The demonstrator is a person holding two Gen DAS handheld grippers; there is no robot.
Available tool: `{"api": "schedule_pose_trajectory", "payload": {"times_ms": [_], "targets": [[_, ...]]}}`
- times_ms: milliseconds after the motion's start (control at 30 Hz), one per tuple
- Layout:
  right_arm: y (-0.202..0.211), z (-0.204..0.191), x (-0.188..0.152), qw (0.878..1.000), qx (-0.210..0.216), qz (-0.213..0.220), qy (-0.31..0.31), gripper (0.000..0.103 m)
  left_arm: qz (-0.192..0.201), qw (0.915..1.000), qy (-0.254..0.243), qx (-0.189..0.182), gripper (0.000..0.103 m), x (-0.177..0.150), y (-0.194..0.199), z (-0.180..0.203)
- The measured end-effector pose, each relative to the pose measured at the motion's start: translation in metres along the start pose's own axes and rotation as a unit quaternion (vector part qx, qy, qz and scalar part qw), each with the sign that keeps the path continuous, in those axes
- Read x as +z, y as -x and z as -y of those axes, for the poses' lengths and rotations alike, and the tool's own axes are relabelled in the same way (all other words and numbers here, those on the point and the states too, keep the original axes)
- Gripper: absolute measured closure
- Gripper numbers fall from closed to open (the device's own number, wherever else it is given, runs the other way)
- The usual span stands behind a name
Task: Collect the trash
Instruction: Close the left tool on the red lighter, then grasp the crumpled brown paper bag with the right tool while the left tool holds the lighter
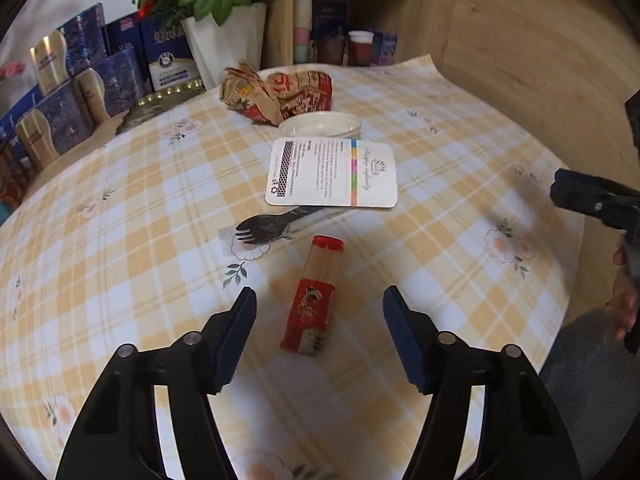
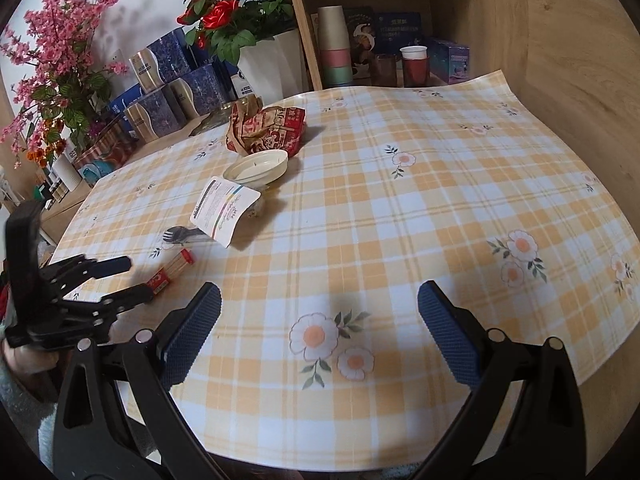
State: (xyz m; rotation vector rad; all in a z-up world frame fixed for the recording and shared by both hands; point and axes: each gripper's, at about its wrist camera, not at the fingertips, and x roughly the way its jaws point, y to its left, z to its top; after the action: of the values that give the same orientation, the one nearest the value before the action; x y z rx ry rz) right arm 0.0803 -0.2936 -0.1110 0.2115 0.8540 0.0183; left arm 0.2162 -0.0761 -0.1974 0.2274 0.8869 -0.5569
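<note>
Fingers (image 1: 248, 320) of my left gripper (image 1: 320, 312) stand apart, empty, straddling the toothpick packet (image 1: 310, 300) on the counter (image 1: 120, 240); next I lower and pinch. Right gripper (image 2: 320, 320) hangs open, empty.

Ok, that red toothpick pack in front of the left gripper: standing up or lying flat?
Lying flat. The red toothpick pack rests lengthwise on the checked tablecloth, between the left gripper's open fingertips, which don't touch it.

On the tablecloth (image 1: 120, 208), the chopstick packet (image 1: 314, 296) lies nearest. Behind it come fork (image 1: 276, 224), card (image 1: 332, 172), bowl (image 1: 320, 124) and crumpled bag (image 1: 276, 92).
</note>
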Motion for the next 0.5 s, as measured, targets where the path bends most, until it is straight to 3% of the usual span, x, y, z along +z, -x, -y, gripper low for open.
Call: {"api": "schedule_pose_trajectory", "payload": {"times_ms": [300,400,500], "targets": [[-0.022,-0.001,0.011,1.0,0.003,-0.008,0.01,0.006,-0.03,0.9992,-0.026,0.004,0.061,0.002,-0.029,0.0],[-0.03,-0.009,0.015,0.999,0.007,-0.012,0.029,0.006,-0.024,0.9991,-0.036,0.006,0.08,0.002,-0.026,0.002],[-0.037,-0.019,0.021,0.998,0.014,-0.013,0.052,0.006,-0.023,0.9993,-0.026,-0.011,0.08,0.0,-0.022,0.0]]}}
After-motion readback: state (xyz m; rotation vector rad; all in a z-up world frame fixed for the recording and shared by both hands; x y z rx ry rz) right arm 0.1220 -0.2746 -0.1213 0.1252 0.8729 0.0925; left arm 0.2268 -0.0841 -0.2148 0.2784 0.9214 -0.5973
